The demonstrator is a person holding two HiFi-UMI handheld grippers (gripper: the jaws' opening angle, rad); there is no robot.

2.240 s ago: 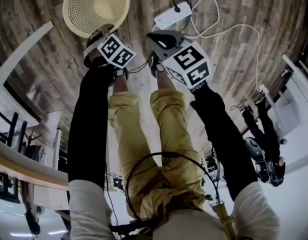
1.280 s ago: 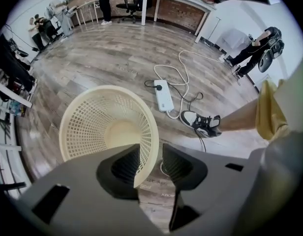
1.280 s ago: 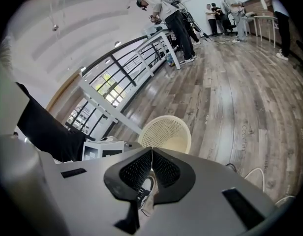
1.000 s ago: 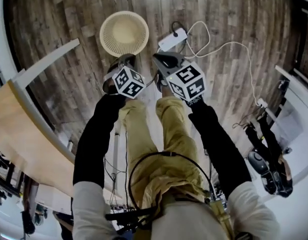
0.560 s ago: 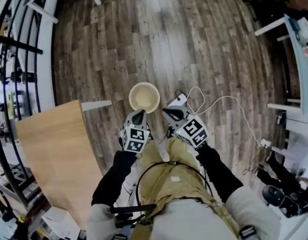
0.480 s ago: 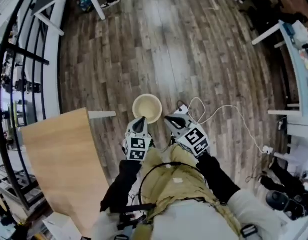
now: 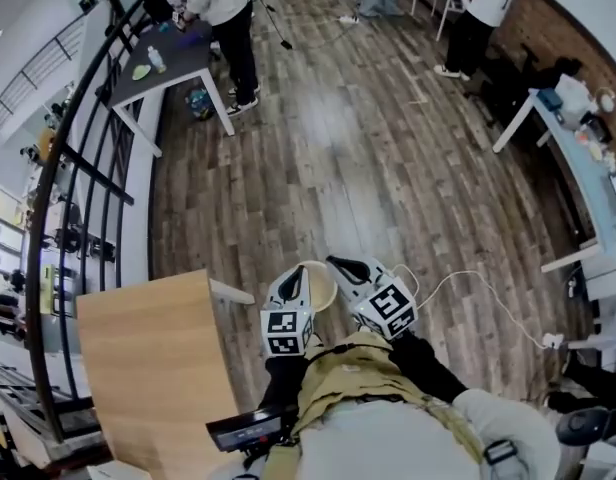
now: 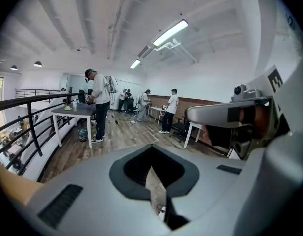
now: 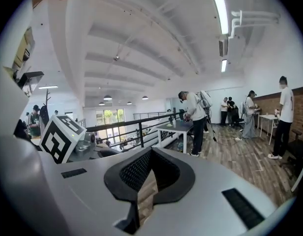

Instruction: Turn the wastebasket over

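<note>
1. Two grippers sit side by side in my head view; leftmost, the left gripper has its jaws pressed together on nothing.
2. Between them, on the wooden floor below, I see the cream wastebasket, partly hidden.
3. The right gripper is likewise closed and empty.

L gripper & R gripper raised high off floor, wastebasket now small, far below, partly behind them
</note>
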